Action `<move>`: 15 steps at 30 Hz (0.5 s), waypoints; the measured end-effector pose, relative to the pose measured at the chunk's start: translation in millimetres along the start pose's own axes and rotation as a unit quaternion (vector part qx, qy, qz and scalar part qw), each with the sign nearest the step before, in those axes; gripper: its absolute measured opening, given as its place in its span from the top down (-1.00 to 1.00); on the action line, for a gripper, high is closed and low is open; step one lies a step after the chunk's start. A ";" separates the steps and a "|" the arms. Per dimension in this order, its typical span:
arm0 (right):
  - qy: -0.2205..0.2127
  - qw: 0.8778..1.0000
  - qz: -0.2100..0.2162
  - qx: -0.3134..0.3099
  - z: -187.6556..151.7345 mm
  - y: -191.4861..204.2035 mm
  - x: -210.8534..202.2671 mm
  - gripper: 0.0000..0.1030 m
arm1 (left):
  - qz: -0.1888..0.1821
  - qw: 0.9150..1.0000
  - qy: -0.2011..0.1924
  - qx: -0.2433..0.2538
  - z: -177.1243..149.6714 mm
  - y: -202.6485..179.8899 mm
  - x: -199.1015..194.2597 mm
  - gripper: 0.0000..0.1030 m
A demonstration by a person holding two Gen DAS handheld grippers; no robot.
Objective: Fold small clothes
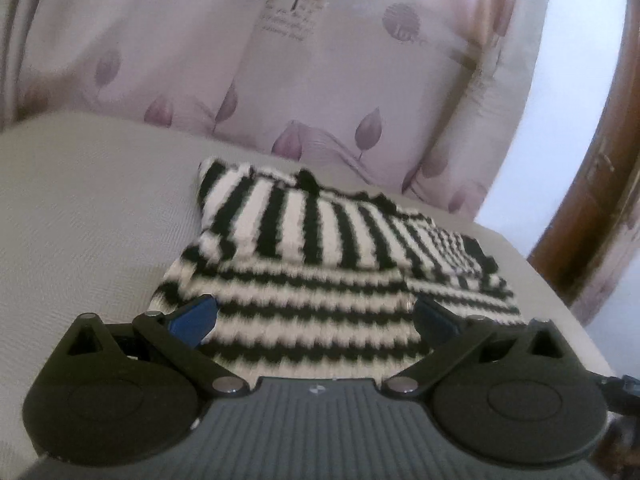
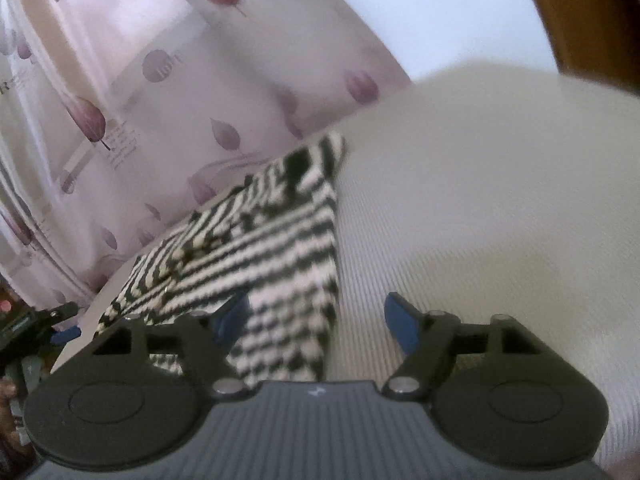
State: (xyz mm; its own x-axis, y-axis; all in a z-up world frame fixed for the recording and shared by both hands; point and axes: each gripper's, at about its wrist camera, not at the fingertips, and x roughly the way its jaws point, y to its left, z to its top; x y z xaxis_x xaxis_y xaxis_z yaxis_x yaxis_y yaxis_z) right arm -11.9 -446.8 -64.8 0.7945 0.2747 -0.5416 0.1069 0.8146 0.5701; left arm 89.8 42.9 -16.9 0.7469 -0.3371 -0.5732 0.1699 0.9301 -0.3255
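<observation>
Both tools hang open over a striped sweater, gripping nothing.

Left tool (image 1: pixel 316 320) sits square over the near hem of the sweater (image 1: pixel 320 248), which lies partly folded on a pale cushion (image 1: pixel 80 220), its length running away toward the curtain (image 1: pixel 280 80). Right tool (image 2: pixel 316 320) straddles the sweater's right edge, so either looks placed to take the hem.
</observation>
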 end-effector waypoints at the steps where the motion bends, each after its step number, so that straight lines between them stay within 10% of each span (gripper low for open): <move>1: 0.004 1.000 0.009 0.003 -4.0 1.0 -2.5 -0.46 | 0.003 1.000 0.005 -0.003 -3.8 4.7 -7.8 -1.00; 15: 0.001 0.999 0.041 -0.012 -27.9 17.1 -9.8 -0.48 | 0.009 0.998 0.052 -0.027 -33.3 44.2 -37.4 -0.95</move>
State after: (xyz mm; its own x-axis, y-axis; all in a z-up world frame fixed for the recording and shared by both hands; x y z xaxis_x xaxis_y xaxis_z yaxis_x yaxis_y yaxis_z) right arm -34.6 -421.2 -67.1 0.7983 0.3425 -0.4953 0.0275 0.8009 0.5981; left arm 48.0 91.8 -34.9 0.6780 -0.3356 -0.6539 0.1201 0.9283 -0.3519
